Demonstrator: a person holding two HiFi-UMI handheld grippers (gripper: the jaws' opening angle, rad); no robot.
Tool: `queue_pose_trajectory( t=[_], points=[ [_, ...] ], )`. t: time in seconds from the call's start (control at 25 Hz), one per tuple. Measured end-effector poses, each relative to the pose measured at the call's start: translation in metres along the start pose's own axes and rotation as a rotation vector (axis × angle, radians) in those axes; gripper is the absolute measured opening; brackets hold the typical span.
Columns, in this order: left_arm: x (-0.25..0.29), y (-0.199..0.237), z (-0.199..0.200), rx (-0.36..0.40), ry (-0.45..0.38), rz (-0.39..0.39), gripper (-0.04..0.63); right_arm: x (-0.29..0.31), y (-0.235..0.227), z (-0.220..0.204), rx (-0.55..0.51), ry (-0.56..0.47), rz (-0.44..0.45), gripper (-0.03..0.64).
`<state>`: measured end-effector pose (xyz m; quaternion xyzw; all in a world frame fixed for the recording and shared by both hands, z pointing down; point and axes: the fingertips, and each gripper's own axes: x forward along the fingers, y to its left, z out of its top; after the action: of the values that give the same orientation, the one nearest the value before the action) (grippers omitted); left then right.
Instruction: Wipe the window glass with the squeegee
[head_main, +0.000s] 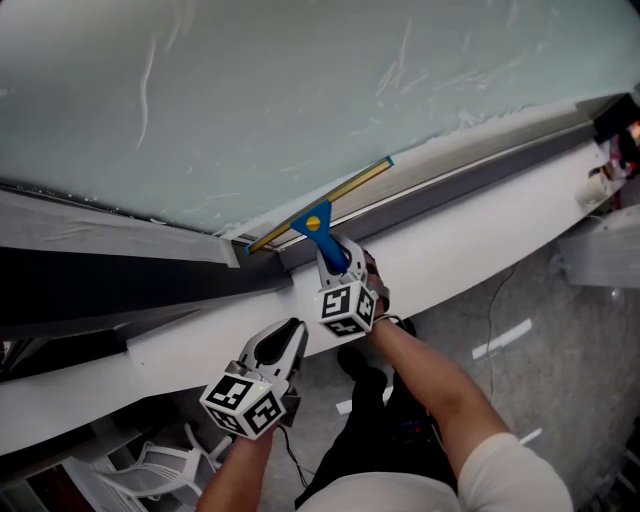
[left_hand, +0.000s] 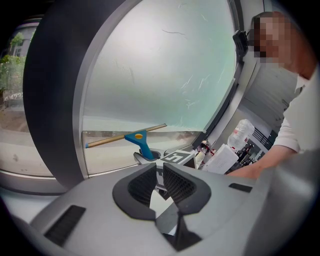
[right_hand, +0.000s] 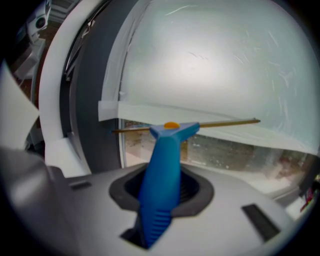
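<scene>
The squeegee (head_main: 322, 230) has a blue handle with a yellow dot and a thin brass-coloured blade. My right gripper (head_main: 336, 264) is shut on the handle (right_hand: 162, 170), which sticks up between its jaws. The blade (right_hand: 220, 122) lies along the lower edge of the frosted window glass (head_main: 300, 90), slanting up to the right. My left gripper (head_main: 285, 342) hangs lower and to the left, in front of the white sill, shut with nothing between its pads. In the left gripper view, the squeegee (left_hand: 140, 141) and the right gripper's marker cube show ahead of the closed left gripper (left_hand: 159, 174).
A white sill (head_main: 480, 235) runs under the glass, with a dark frame (head_main: 100, 285) at the left. A white rack (head_main: 150, 465) stands on the floor below. In the left gripper view a person (left_hand: 300, 120) stands at the right beside a plastic bottle (left_hand: 243, 133).
</scene>
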<state>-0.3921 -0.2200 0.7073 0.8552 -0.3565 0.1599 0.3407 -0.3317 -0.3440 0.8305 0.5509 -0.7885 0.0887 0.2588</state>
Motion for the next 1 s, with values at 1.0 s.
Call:
queue_pose_trajectory(
  t=[1.0],
  points=[
    [-0.038,-0.079,0.031,0.032,-0.113,-0.059,0.066,-0.127,-0.041,-0.022,0.149,0.246,0.051,0.114]
  ],
)
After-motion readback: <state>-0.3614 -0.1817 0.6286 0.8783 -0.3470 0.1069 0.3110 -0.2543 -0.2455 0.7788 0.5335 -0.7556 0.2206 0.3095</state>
